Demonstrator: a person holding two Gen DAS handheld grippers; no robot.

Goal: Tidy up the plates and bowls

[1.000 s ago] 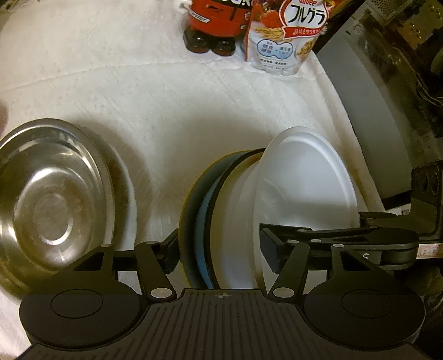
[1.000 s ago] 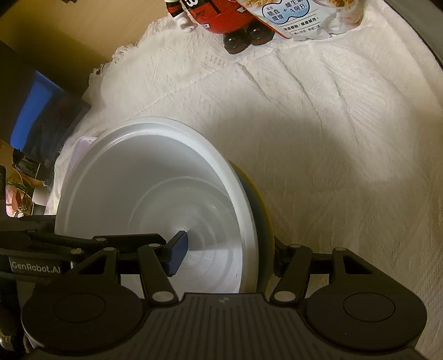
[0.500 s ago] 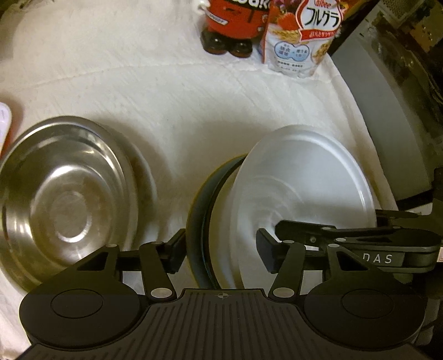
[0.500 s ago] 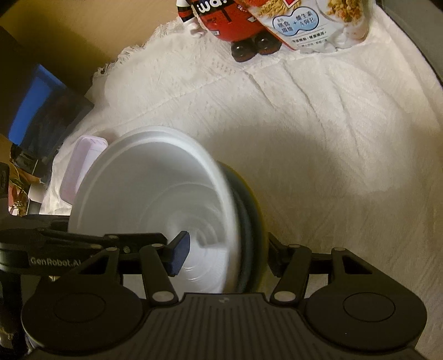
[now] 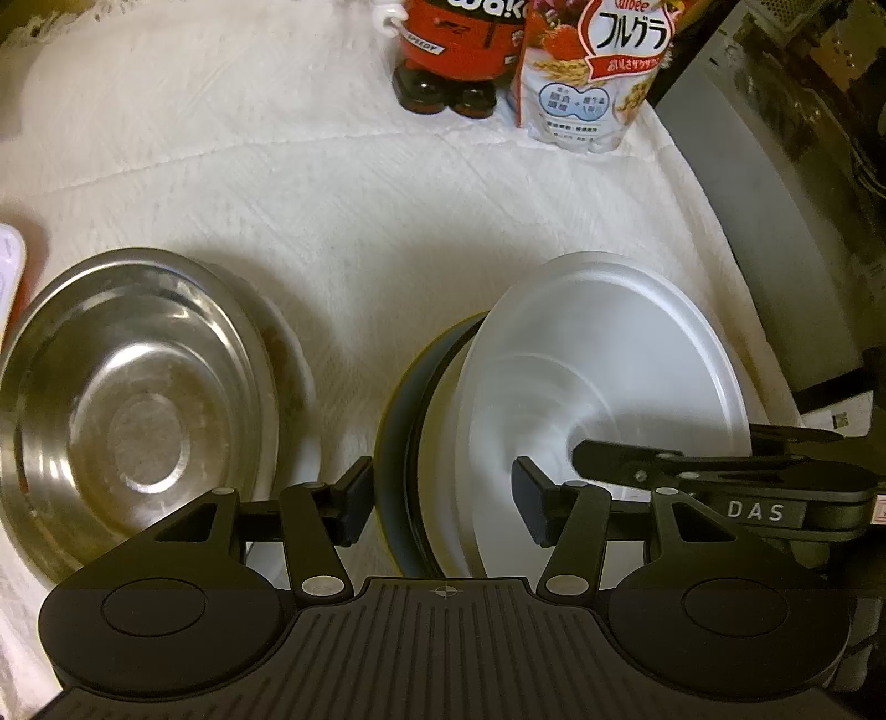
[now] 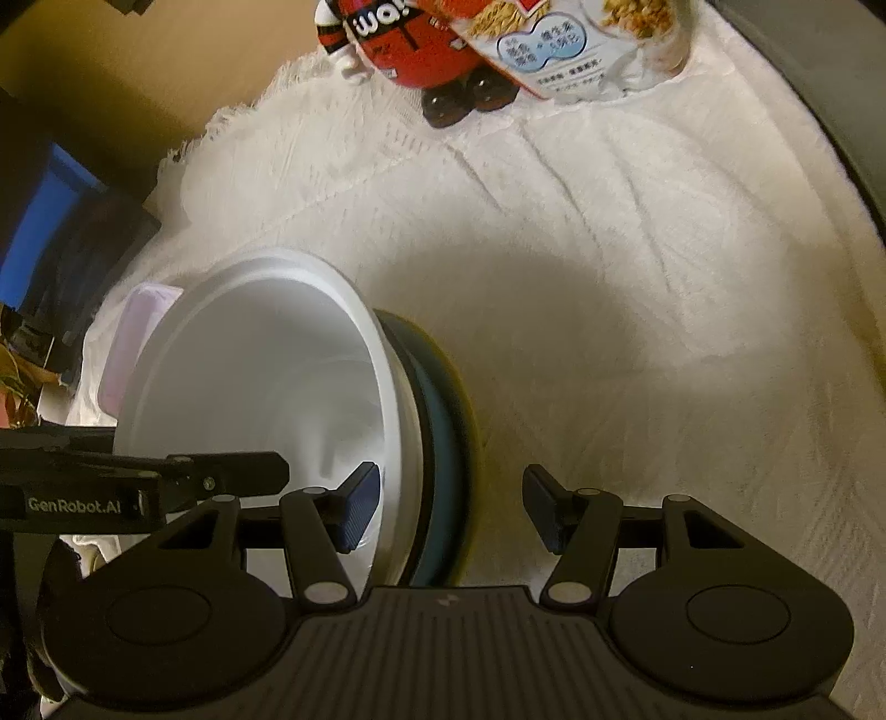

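Your left gripper (image 5: 443, 504) had just been closing, with the stack of bowls (image 5: 421, 443) between its fingers. One pad lay against the dark outer rim at 9 o'clock of the stack. The other sat inside the white bowl (image 5: 603, 376), seemingly pressed to its inner face, so you held the stack at a fairly wide span.

The stack stood on edge above the white cloth (image 5: 387, 221) on the table, just below the middle of the left wrist view. The white bowl's mouth faced 3 o'clock. Behind it sat a dark blue dish and a yellow edge, nested together.

Your right gripper (image 6: 451, 509) straddled the same stack from the other side at a middling span. Its left finger reached into the white bowl, touching or nearly touching the wall. Its right finger (image 6: 542, 515) stood clear of the yellow edge, with bare cloth showing between, so that gripper clamped nothing.

In the left wrist view a steel bowl (image 5: 138, 399) lay mouth up at 9 o'clock, apart from the stack, with a white rim (image 5: 296, 376) peeking out beneath it. A red figurine (image 5: 459, 50) stood at 12 o'clock, and a cereal bag (image 5: 592, 72) touched it at 1 o'clock. From the right wrist, a pale lilac box (image 6: 138, 332) lay at 9 o'clock, partly hidden behind the white bowl.
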